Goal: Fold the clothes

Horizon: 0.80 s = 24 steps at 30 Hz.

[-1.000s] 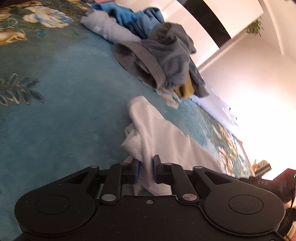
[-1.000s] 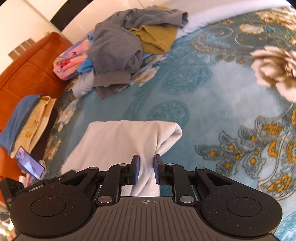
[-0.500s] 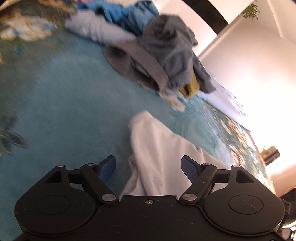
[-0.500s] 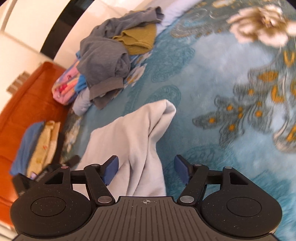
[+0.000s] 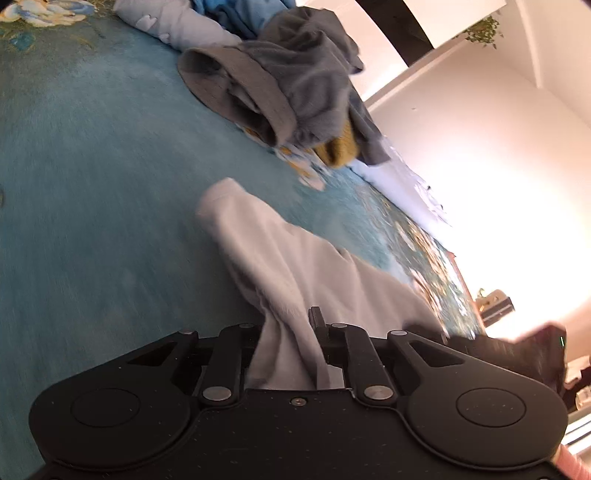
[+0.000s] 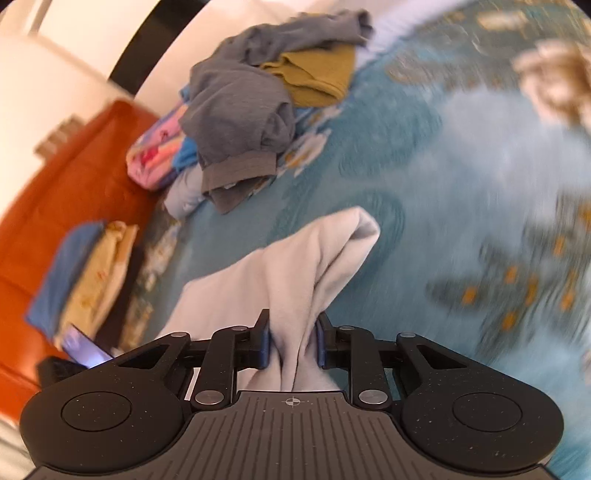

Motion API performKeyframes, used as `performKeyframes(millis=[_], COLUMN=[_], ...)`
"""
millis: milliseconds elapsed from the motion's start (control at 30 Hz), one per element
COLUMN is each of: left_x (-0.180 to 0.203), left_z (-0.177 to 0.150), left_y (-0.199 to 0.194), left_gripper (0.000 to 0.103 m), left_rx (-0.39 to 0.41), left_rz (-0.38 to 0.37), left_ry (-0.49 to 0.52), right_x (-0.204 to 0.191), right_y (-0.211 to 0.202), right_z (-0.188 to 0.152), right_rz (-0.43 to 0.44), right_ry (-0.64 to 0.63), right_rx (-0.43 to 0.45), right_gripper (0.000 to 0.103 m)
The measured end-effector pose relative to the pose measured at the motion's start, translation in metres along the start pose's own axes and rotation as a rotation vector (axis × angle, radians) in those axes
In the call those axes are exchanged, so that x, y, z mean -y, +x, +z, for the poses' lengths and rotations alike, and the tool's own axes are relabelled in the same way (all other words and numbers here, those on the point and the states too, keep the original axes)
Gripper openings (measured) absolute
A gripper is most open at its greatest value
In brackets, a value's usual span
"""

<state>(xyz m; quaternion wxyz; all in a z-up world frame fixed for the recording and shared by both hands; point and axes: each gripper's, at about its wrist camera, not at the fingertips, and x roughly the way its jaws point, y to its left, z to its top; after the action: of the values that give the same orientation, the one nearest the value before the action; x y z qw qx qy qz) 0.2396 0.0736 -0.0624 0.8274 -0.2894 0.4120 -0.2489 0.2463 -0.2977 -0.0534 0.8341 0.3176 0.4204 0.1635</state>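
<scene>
Lying on the teal spread (image 5: 92, 184), the white garment (image 5: 295, 266) is bunched into a ridge whose rounded end points away from the camera. Left gripper (image 5: 286, 332): jaws have just been closing and now pinch a fold of the garment. A grey heap (image 5: 288, 85) with blue (image 5: 236, 14) and mustard (image 5: 338, 149) pieces sits well beyond; bare spread lies to the left, and the spread's edge runs along the bright right side.

Right wrist view: the garment (image 6: 280, 273) narrows into the right gripper (image 6: 293, 345), whose jaws have just been closing and now clamp it. The grey heap (image 6: 236, 122) lies far ahead; a folded stack (image 6: 85, 273) and a phone (image 6: 86, 350) sit left by the orange headboard (image 6: 70, 195). Patterned spread (image 6: 443, 184) to the right is bare.
</scene>
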Motion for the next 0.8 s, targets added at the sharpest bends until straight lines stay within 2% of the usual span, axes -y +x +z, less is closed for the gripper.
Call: performKeyframes(millis=[33, 100, 233, 367, 433, 467, 500, 533, 600, 800], left_x=[0.001, -0.002, -0.006, 0.003, 0.01, 0.013, 0.015, 0.017, 0.023, 0.061], left_z=[-0.004, -0.007, -0.002, -0.006, -0.007, -0.008, -0.009, -0.009, -0.011, -0.015], left_y=[0.001, 0.004, 0.009, 0.014, 0.014, 0.013, 0.01, 0.006, -0.005, -0.026], left_gripper=[0.013, 0.021, 0.03, 0.046, 0.043, 0.029, 0.021, 0.014, 0.012, 0.012], left_rx=[0.0, 0.008, 0.014, 0.032, 0.041, 0.047, 0.053, 0.065, 0.093, 0.118], left_rz=[0.01, 0.035, 0.036, 0.038, 0.064, 0.079, 0.09, 0.099, 0.092, 0.065], left_ry=[-0.002, -0.02, -0.065, -0.066, -0.042, -0.037, -0.042, -0.051, -0.057, 0.023], right_x=[0.002, 0.006, 0.01, 0.01, 0.006, 0.004, 0.002, 0.0, -0.003, -0.018], right_y=[0.001, 0.004, 0.008, 0.009, 0.009, 0.008, 0.008, 0.005, -0.001, -0.031], right_z=[0.002, 0.002, -0.007, -0.013, -0.015, -0.015, -0.016, -0.015, -0.014, -0.009], right_rz=[-0.002, -0.019, -0.036, -0.021, -0.031, -0.036, -0.041, -0.043, -0.046, -0.051], right_ry=[0.007, 0.016, 0.034, 0.05, 0.043, 0.043, 0.042, 0.041, 0.038, -0.043], right_rx=[-0.009, -0.028, -0.045, -0.048, -0.039, -0.033, -0.027, -0.024, -0.022, -0.022], right_gripper=[0.02, 0.023, 0.027, 0.037, 0.038, 0.036, 0.026, 0.023, 0.015, 0.013])
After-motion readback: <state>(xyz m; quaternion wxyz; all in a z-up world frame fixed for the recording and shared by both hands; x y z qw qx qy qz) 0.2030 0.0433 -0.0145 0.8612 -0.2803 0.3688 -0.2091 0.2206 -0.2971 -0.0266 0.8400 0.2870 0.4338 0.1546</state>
